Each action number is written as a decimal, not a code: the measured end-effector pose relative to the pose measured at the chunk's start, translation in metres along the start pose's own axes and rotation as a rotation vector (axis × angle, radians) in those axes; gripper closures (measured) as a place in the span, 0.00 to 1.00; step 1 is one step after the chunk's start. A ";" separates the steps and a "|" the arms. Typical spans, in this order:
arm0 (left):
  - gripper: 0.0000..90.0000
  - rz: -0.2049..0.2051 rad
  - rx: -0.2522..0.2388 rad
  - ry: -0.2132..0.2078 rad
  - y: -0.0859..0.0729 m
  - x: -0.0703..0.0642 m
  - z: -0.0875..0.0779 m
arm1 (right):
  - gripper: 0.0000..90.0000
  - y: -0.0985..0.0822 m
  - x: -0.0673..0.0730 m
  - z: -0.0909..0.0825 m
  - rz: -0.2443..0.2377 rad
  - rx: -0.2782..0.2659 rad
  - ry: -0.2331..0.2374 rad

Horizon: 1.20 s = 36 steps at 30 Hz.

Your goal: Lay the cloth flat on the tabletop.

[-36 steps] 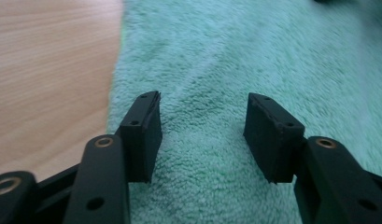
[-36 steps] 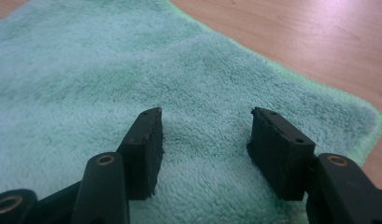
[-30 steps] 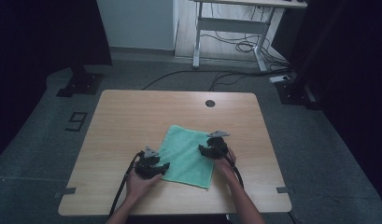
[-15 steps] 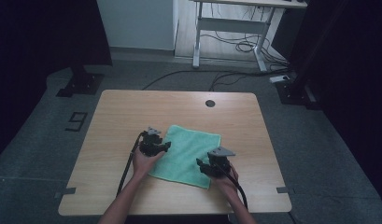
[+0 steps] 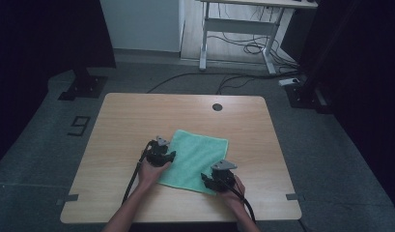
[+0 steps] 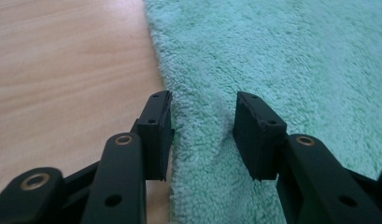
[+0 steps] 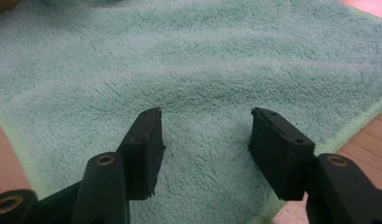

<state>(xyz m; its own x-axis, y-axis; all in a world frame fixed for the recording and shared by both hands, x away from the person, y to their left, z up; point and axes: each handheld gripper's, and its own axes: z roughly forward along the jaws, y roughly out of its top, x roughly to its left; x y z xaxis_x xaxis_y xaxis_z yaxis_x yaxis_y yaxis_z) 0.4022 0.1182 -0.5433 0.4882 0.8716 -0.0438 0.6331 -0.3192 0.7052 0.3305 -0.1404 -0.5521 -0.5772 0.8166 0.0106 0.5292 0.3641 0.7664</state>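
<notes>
Two grippers are seen in the high view at a green towel (image 5: 195, 159) that lies flat on the table (image 5: 137, 116), nearer the front edge than the back and about midway between the two sides. The left gripper (image 5: 170, 155) is held at the towel's left edge, and the right gripper (image 5: 205, 180) at its front right corner, close to the table's front edge. Both are gripped by hands that come in over the front edge, with a cable trailing back from each. A round dark hole (image 5: 217, 107) is set in the table near the back edge.

In the left gripper view, the left gripper (image 6: 203, 105) is seen with its jaws apart and has just been closing. One jaw is placed just at the towel's (image 6: 282, 56) edge, where bare wood (image 6: 62, 60) begins, and the other over the cloth. A low ridge of towel is raised between them, but whether the pads press it cannot be told.

In the right gripper view, the right gripper (image 7: 205, 116) is held low over the towel (image 7: 188, 56) with its jaws apart; they have just been closing slightly, and only flat cloth lies between them. The towel's hem and bare wood (image 7: 366, 130) are seen just beyond the right jaw.
</notes>
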 end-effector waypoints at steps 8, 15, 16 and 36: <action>0.62 0.030 0.002 -0.035 -0.022 -0.016 -0.021 | 0.54 -0.008 -0.007 -0.016 -0.025 0.038 0.030; 0.58 -0.027 -0.054 -0.037 0.004 0.004 -0.020 | 0.56 -0.011 -0.012 -0.019 -0.023 0.034 0.048; 0.57 -0.027 -0.051 -0.034 0.010 0.007 -0.017 | 0.56 -0.011 -0.012 -0.019 -0.022 0.032 0.049; 0.93 0.045 -0.006 -0.101 0.039 -0.003 0.018 | 0.58 -0.014 -0.017 -0.019 0.005 0.003 0.066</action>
<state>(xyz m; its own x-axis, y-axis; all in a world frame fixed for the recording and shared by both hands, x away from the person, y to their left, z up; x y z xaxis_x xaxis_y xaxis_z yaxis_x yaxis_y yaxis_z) 0.4360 0.0970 -0.5285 0.5742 0.8145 -0.0833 0.6060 -0.3544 0.7122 0.3207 -0.1682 -0.5507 -0.6145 0.7869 0.0567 0.5337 0.3617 0.7644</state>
